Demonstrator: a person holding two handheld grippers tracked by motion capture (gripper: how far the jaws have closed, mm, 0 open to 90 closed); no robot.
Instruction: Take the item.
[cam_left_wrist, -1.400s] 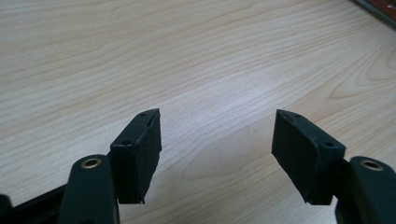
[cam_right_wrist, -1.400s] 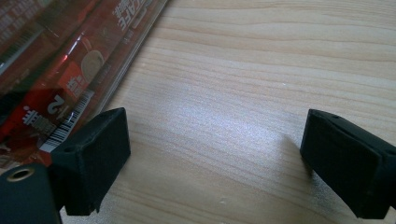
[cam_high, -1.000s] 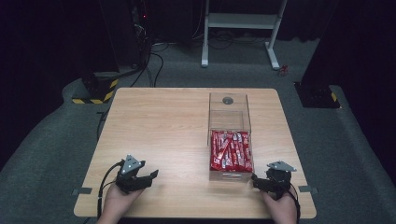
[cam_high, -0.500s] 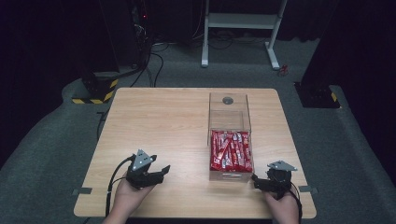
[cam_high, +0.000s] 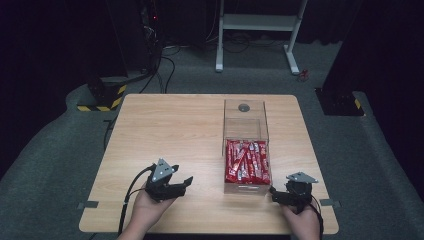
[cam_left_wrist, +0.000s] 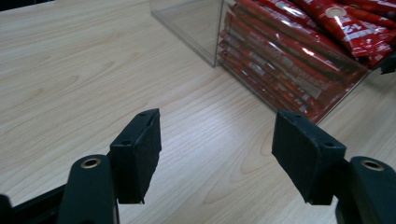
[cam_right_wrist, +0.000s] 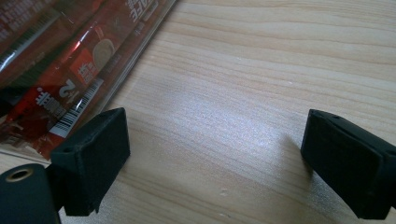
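Left tongs (cam_high: 185, 182) have shifted toward the box (cam_high: 246, 150).

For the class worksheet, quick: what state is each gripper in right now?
Left gripper: open, holding nothing.
Right gripper: open, holding nothing.

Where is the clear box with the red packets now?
In the high view, the clear box stands on the table's right half, with the red packets in its near end, between the left gripper and right gripper.
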